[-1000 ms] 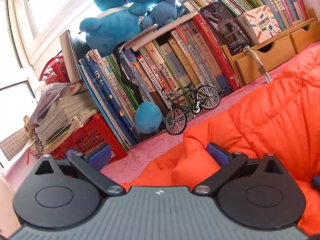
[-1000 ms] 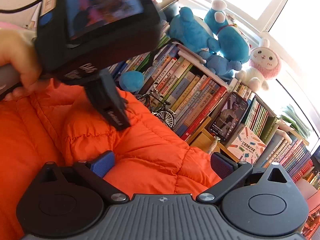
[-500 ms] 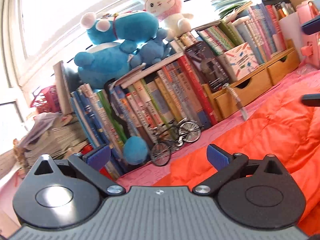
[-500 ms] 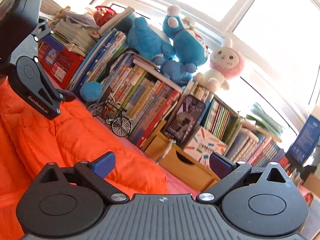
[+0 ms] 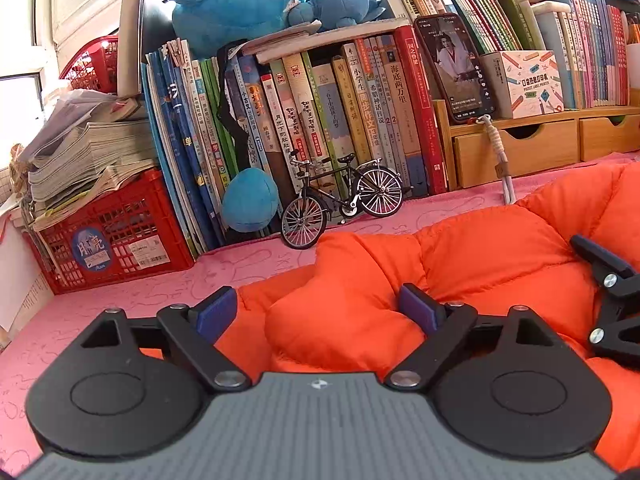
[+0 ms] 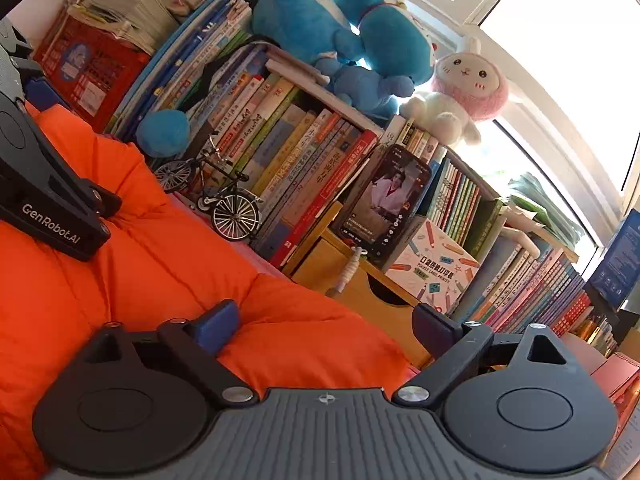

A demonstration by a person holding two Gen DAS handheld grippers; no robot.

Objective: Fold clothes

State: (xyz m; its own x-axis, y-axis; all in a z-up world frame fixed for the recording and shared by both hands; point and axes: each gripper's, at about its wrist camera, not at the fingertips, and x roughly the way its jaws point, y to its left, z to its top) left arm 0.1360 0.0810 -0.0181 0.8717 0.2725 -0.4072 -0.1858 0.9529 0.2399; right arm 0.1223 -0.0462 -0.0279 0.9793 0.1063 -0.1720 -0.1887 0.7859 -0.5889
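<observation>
Orange puffer jacket (image 5: 500,264) lies on the pink tablecloth (image 5: 120,300). Left gripper (image 5: 316,310) is spread wide with a puffy fold bulging between its fingers, maybe touching. Right gripper (image 6: 326,322) gapes too, over the jacket's edge.

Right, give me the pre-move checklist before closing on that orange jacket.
1. Left gripper open: ok.
2. Jacket fold bulging between its fingers: ok.
3. Right gripper open: ok.
4. Jacket fabric between right fingers: ok, though its right finger sits past the jacket's edge.
5. Toy bicycle apart from the jacket: ok, but near.
6. Pad contact with fabric: cannot tell.
</observation>
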